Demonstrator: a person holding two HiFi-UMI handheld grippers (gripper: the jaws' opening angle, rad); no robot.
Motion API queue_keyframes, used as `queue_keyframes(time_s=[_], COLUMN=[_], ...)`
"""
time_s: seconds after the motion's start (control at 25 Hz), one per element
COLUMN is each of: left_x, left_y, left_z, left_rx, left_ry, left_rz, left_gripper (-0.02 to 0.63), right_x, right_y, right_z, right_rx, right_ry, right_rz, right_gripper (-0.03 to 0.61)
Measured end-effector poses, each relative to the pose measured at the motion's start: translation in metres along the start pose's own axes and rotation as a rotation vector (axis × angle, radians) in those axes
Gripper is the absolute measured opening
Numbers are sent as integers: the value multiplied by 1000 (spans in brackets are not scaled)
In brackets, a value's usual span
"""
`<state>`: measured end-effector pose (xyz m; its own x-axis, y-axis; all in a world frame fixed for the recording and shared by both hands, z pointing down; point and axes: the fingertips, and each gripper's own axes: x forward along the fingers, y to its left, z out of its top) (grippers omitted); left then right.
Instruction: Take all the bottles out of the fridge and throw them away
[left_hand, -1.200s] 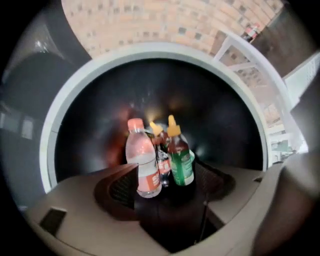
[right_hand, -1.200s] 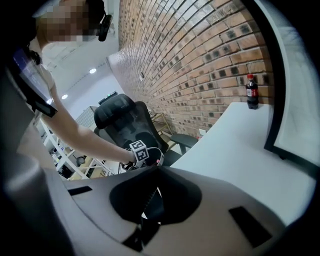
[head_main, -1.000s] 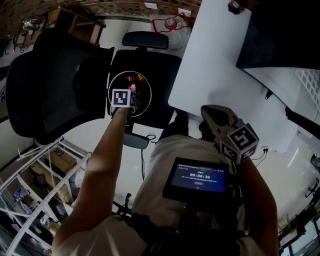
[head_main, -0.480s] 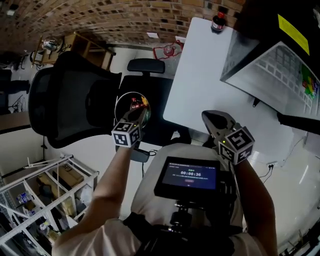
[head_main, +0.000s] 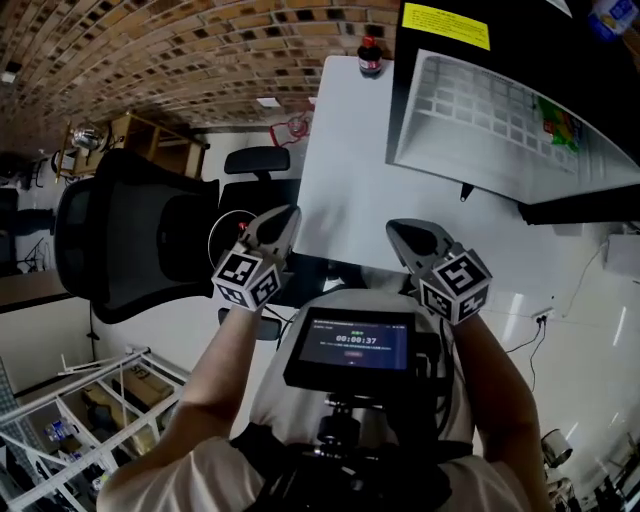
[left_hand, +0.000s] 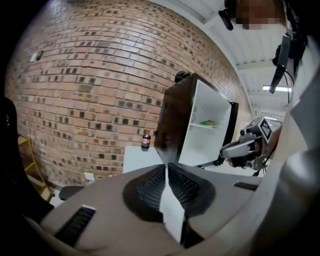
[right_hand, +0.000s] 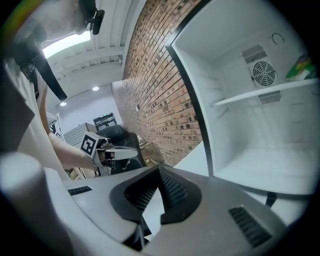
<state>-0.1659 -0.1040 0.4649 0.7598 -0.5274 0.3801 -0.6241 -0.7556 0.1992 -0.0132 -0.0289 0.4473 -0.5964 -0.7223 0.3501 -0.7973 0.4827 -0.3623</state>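
A dark cola bottle (head_main: 369, 57) with a red cap stands at the far end of the white table (head_main: 345, 170); the left gripper view also shows this bottle (left_hand: 145, 140). Behind it the fridge (head_main: 500, 110) has its door open, and its white inside (right_hand: 260, 125) holds a green item (right_hand: 300, 65) on the shelf. My left gripper (head_main: 280, 222) is raised at the table's near edge; its jaws have just been closing and are shut with nothing between them. My right gripper (head_main: 403, 233) hangs beside it, shut and empty.
A black office chair (head_main: 130, 235) stands left of the table, with a round bin (head_main: 212, 238) on its seat, mostly hidden by my left gripper. A brick wall (left_hand: 85, 90) runs behind. A wire shelf rack (head_main: 70, 410) sits at the lower left.
My left gripper has risen from over the bin on the chair to beside the right gripper. The head view has swung up towards the fridge and the table bottle.
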Motion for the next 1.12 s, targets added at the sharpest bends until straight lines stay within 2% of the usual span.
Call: queue_keyframes(time_s=[0.24,0.56,0.8,1.12], left_x=[40,85,106,129], left_y=[-76,-174,-232,-271], left_z=[39,56,71,77], left_rx=[61,142,167,196], left_ry=[-37,-47,-2,11], left_rz=[-171,-358,-460,-522], left_gripper=[17,12,5,5], right_x=[-43,-107,-151,-184], right_y=[-27,-59,-83,-102], right_z=[7,20,29,34], right_rx=[20,25,32,37], right_ry=[-70,-183,-253,-308], right_rz=[-86,-199,-279,-331], right_gripper=[2,2,2,2])
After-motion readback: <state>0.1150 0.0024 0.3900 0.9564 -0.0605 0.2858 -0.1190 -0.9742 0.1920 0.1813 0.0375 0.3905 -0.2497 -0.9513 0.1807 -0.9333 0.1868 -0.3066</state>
